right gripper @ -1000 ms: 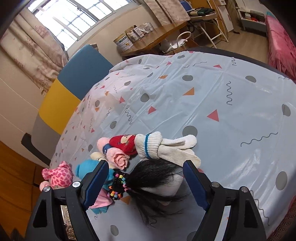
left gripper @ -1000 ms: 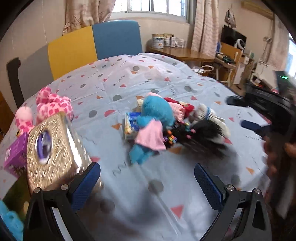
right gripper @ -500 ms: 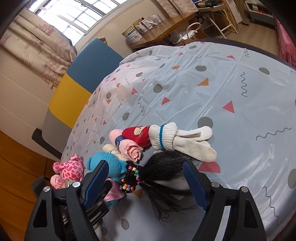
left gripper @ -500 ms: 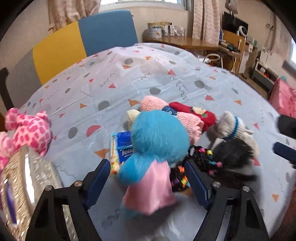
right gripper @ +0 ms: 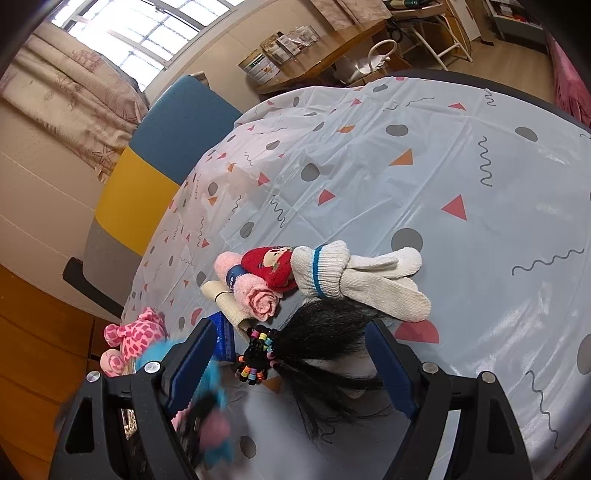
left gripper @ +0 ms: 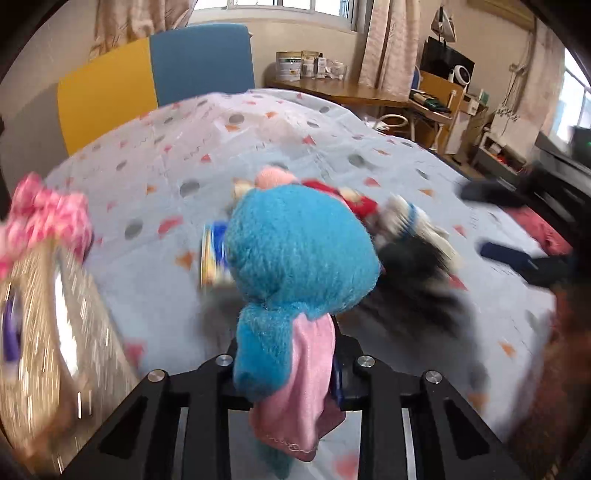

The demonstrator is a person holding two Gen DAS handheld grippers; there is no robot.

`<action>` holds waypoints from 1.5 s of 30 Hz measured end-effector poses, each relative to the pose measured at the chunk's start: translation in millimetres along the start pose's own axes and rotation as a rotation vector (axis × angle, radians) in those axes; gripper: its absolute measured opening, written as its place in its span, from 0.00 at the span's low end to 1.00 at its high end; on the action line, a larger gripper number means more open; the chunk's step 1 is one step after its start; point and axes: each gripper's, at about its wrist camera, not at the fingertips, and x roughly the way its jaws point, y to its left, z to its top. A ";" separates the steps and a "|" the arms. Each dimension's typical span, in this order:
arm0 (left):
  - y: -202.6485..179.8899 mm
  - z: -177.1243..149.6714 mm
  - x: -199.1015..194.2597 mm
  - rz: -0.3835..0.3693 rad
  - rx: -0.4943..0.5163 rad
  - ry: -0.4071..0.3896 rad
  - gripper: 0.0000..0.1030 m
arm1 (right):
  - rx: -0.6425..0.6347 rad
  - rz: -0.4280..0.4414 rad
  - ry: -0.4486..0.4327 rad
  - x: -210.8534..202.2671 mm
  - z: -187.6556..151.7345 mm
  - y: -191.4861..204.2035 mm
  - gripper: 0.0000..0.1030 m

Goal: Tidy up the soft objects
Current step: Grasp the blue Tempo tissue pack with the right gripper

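Now clamping the left gripper (left gripper: 291, 373), wide open a second ago, on the blue plush doll (left gripper: 299, 258) above the tablecloth (right gripper: 369, 166); ready for sorting; right gripper (right gripper: 291, 354) hovering open over black hair (right gripper: 325, 339).

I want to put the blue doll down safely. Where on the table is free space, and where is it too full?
Free: the tablecloth beyond the white gloves, out to the far edge and toward the blue and yellow chair. Crowded: around the black wig, rolled pink towel and gold box.

Bright window (right gripper: 155, 29) daylight, fisheye-bent edges; the left view seems motion-blurred at its sides.
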 end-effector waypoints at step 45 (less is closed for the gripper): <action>50.4 -142.3 -35.1 -0.062 -0.261 -0.037 0.30 | -0.686 -0.283 0.394 216.7 -65.4 170.5 0.54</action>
